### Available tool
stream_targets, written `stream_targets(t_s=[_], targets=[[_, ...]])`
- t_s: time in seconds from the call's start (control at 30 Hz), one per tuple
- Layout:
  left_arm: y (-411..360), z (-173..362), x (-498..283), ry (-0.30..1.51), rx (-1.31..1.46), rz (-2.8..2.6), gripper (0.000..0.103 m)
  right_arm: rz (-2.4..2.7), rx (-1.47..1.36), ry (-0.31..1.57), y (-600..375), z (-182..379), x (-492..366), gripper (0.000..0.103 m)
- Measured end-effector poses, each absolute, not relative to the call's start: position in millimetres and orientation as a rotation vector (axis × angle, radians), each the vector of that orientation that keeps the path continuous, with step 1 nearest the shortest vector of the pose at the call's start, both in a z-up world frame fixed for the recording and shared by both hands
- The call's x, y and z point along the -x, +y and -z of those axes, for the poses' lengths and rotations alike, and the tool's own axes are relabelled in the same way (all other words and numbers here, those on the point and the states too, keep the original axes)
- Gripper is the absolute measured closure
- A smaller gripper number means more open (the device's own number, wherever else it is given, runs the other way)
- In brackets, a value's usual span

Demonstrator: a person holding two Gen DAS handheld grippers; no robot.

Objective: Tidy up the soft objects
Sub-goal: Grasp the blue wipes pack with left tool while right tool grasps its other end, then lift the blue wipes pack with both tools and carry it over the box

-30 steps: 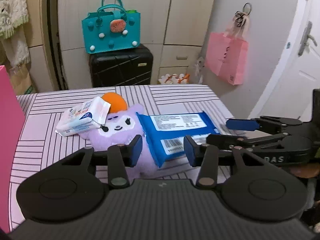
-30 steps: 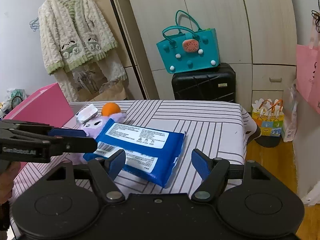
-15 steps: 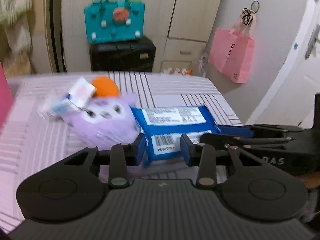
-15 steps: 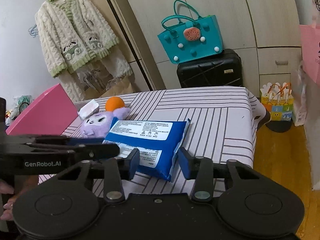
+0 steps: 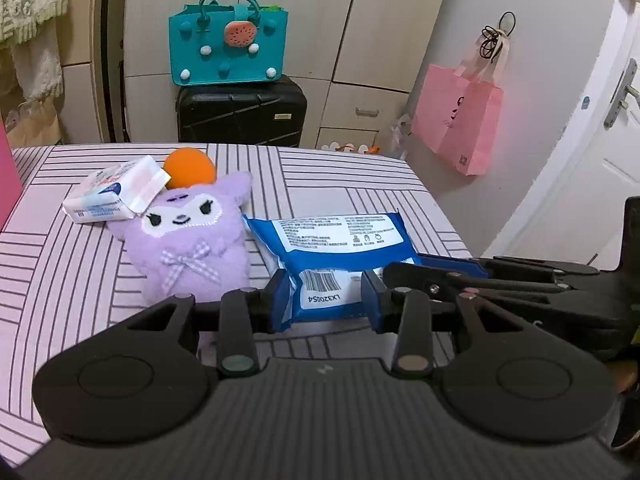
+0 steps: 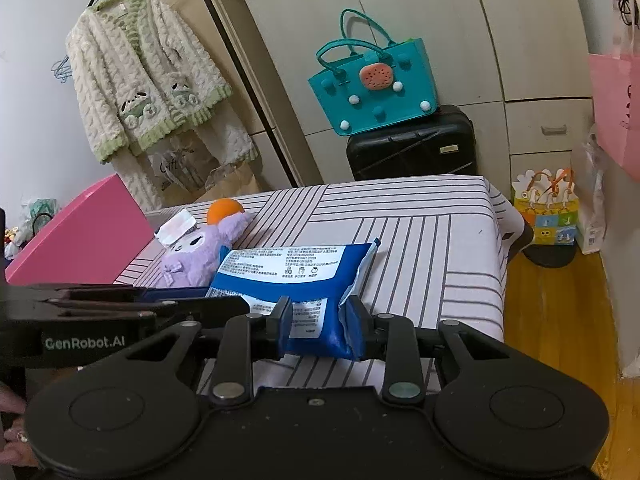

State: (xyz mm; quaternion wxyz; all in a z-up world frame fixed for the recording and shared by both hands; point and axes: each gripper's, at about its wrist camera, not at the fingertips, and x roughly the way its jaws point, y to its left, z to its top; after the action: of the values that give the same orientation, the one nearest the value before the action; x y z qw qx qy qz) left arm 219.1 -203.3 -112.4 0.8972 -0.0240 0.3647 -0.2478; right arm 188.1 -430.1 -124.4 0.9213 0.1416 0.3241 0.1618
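A blue pack of wipes [image 5: 336, 248] lies on the striped table [image 5: 80, 272]. My left gripper [image 5: 326, 300] is shut on its near end. My right gripper [image 6: 316, 320] is shut on the same pack [image 6: 296, 276] at its near right corner, which crumples between the pads. A purple plush toy [image 5: 192, 236] lies left of the pack, touching it, with an orange ball [image 5: 190, 166] and a small white tissue pack [image 5: 116, 196] at its head. The plush also shows in the right wrist view [image 6: 192, 252].
A pink box [image 6: 84, 236] stands at the table's left edge. Behind the table are a black suitcase [image 5: 240, 110] with a teal bag [image 5: 228, 48] on it, wardrobe doors, and a pink bag [image 5: 460, 128] hanging on the right wall.
Both grippers have moved in onto the blue pack and closed on it; a second ago they were open and short of it.
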Motion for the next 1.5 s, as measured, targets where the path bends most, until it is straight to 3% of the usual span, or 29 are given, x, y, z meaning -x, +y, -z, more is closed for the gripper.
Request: stream_targets(t_s=[0.73, 0.93, 1.5], targets=[[-174.9, 89.9, -149.7, 0.771, 0.047, 0.559, 0.066, -0.355, -0.215, 0.705, -393.6, 92.1, -115.7, 0.057], [-150.2, 90.7, -146.4, 0.846, 0.074, 0.588, 0.066, -0.415, -0.266, 0.760, -383.9, 96.9, -99.7, 0.057], [-105.0, 54.3, -88.3, 0.783, -0.086, 0.597, 0.066, -0.511, -0.237, 0.758, -336.9, 61.6, -56.7, 0.057]])
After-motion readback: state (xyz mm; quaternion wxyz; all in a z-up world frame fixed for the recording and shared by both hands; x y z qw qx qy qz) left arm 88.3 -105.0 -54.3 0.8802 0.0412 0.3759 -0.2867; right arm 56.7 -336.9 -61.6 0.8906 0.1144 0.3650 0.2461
